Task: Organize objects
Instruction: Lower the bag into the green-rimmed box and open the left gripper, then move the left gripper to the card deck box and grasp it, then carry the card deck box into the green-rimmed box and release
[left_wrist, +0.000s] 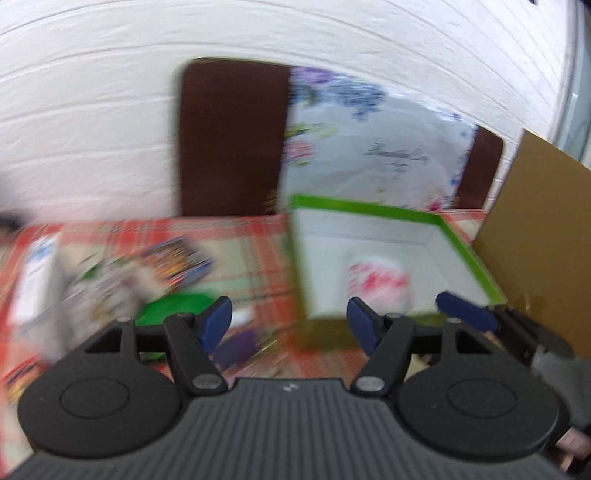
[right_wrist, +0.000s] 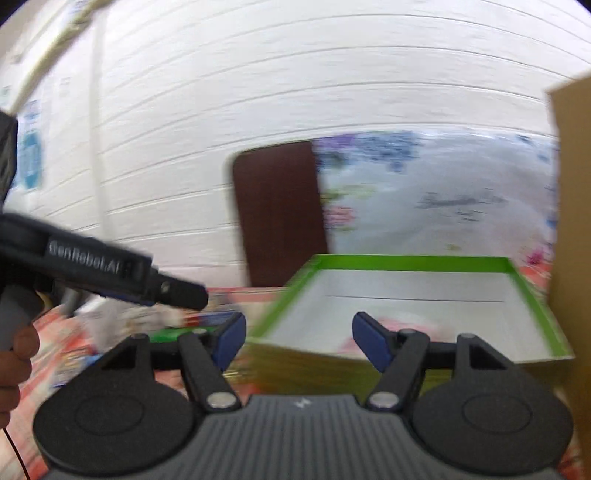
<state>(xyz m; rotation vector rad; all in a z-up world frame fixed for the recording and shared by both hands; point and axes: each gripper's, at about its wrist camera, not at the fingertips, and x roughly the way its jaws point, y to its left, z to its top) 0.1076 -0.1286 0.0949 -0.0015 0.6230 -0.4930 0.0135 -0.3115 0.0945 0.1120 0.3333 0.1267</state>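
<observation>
Left wrist view: the left gripper (left_wrist: 290, 323) has its blue pads spread with nothing between them, hanging over a red plaid tabletop (left_wrist: 258, 251). At about 1 o'clock from it sits a shallow box with a green rim (left_wrist: 369, 208) and a pale inside; a white item with red print (left_wrist: 376, 280) lies in the box near its front wall, too blurred to identify. At 10 o'clock, loose packets (left_wrist: 173, 262) and a white carton (left_wrist: 35, 280) are scattered on the cloth, smeared by motion, and a green patch (left_wrist: 173, 306) lies just left of the left pad. A blue fingertip of the right gripper (left_wrist: 467, 312) shows at 3 o'clock, in front of a brown cardboard panel (left_wrist: 535, 240). Behind the tabletop stand a dark brown chair back (left_wrist: 229, 140) and a floral plastic bag (left_wrist: 369, 147) against a white wall.

Right wrist view: the right gripper (right_wrist: 299, 341) is likewise spread and holds nothing, its pads above the near edge of the green-rimmed box (right_wrist: 406, 262). The white and red item (right_wrist: 406, 321) is faintly visible inside. The left gripper's body (right_wrist: 110, 269) reaches in from 9 o'clock, held by a hand (right_wrist: 14, 365).
</observation>
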